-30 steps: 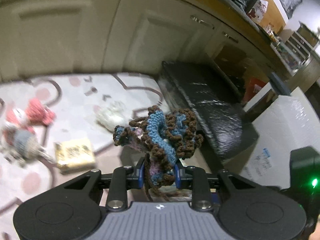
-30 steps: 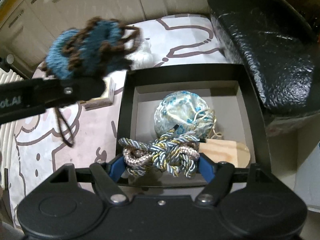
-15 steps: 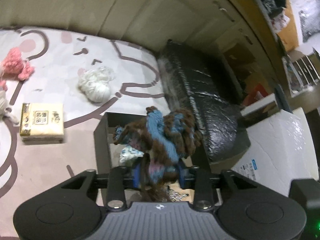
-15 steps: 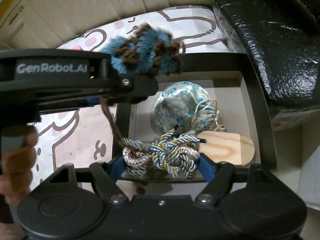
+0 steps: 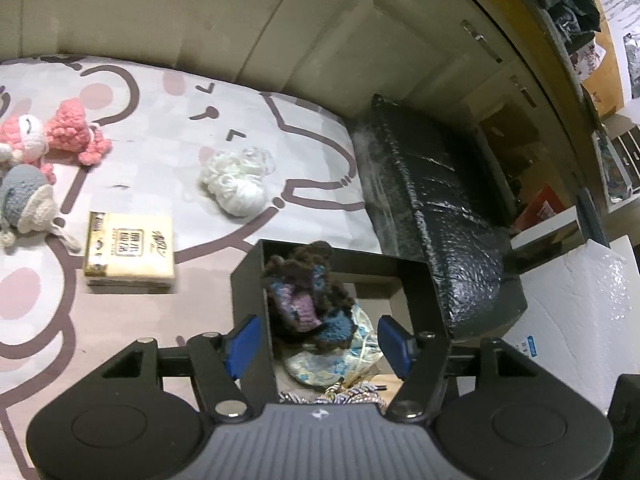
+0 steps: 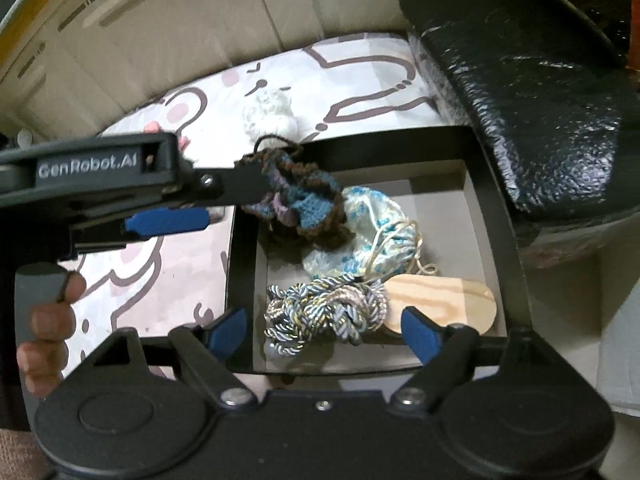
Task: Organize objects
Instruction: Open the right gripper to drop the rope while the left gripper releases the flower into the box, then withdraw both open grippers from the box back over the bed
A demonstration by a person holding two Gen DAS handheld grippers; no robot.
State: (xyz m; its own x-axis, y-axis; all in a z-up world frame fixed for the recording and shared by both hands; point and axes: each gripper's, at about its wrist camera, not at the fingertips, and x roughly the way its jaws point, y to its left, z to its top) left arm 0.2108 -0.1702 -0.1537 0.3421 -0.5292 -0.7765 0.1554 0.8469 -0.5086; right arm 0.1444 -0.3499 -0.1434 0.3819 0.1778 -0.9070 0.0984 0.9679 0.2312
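Note:
A black open box [image 5: 416, 276] [image 6: 500, 216] sits on the patterned mat. The brown-and-blue crochet piece [image 5: 304, 300] [image 6: 304, 208] lies inside it, against the left wall, on a pale blue satin pouch [image 6: 376, 232] [image 5: 340, 356]. A braided cord bundle [image 6: 324, 312] and a wooden paddle [image 6: 448, 304] also lie in the box. My left gripper [image 5: 320, 340] is open above the box, apart from the crochet piece. My right gripper [image 6: 324, 328] is open around the cord bundle, pads apart from it.
On the mat outside the box lie a white yarn ball [image 5: 236, 180] [image 6: 272, 114], a yellow tissue pack [image 5: 130, 250], a pink crochet toy [image 5: 60, 136] and a grey crochet toy [image 5: 24, 196]. A black wrapped bench [image 5: 432, 200] [image 6: 520, 80] flanks the box. Cabinets stand behind.
My left gripper moved over the box, opened and let the crochet piece drop in. My right gripper opened and released the cord bundle into the box.

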